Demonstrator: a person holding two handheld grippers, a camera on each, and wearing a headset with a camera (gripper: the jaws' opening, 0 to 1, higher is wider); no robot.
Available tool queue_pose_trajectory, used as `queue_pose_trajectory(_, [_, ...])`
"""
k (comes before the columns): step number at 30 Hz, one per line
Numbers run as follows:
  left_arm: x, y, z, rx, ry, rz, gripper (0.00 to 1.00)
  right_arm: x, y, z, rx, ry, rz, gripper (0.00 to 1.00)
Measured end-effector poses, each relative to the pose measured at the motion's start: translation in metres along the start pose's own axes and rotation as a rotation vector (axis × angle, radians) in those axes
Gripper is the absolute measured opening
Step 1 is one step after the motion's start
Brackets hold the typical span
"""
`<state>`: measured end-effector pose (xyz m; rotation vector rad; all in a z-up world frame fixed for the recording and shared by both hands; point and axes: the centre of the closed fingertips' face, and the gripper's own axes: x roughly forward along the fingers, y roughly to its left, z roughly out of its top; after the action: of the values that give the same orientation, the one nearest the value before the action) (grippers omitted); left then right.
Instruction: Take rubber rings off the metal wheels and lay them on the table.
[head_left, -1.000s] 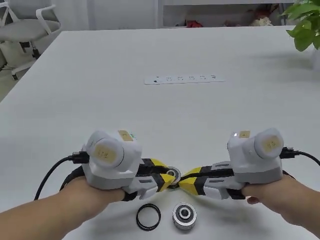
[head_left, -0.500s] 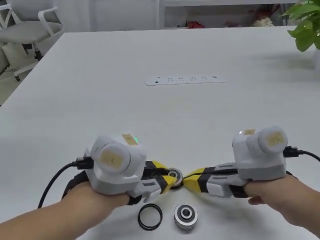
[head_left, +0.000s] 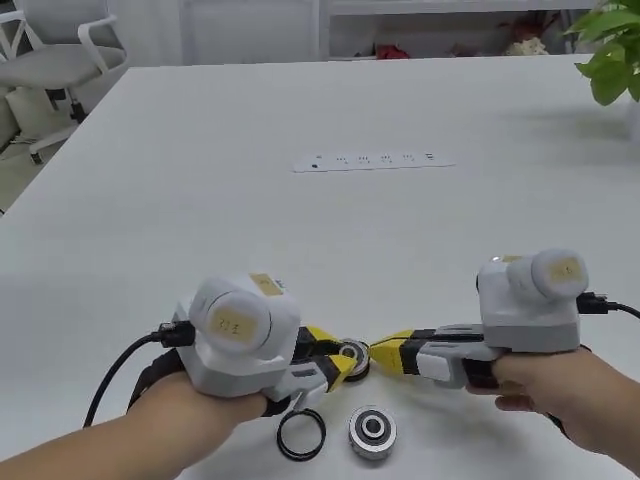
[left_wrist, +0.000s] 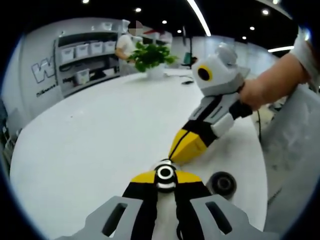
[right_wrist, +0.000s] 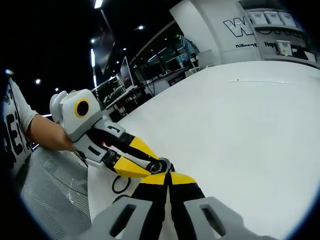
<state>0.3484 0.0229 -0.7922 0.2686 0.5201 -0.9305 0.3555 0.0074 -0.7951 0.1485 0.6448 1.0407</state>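
My left gripper (head_left: 338, 364) (left_wrist: 165, 179) is shut on a small metal wheel (head_left: 350, 352) (left_wrist: 165, 173), held just above the white table (head_left: 330, 230). My right gripper (head_left: 379, 356) (right_wrist: 168, 174) points at it from the right with its jaws pressed together; its tips touch the wheel's rim (right_wrist: 159, 166). I cannot tell whether anything is pinched between them. A loose black rubber ring (head_left: 301, 433) (right_wrist: 119, 185) lies flat on the table near the front edge. Beside it stands a second metal wheel (head_left: 372, 431) (left_wrist: 222, 183) with a dark band around it.
A white power strip (head_left: 372, 160) lies across the middle of the table. A green plant (head_left: 610, 50) stands at the far right corner and an office chair (head_left: 60, 55) beyond the far left. Shelves with bins (left_wrist: 80, 60) and a person stand behind the table.
The right gripper's body has slid to the right and its tips have drawn back a little from the wheel. The left gripper has kept its hold on the wheel.
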Motion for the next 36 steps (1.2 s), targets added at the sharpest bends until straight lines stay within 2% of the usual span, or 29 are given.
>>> queue_pose_trajectory(17, [0.001,-0.001,0.0,0.012,0.001,0.005,0.12,0.0,0.01,-0.001,-0.04,0.017,0.032,0.0])
queue_pose_trajectory(36, [0.0,-0.002,0.0,0.018,-0.006,0.001,0.13,0.002,0.02,0.001,-0.015,0.005,0.067,0.0])
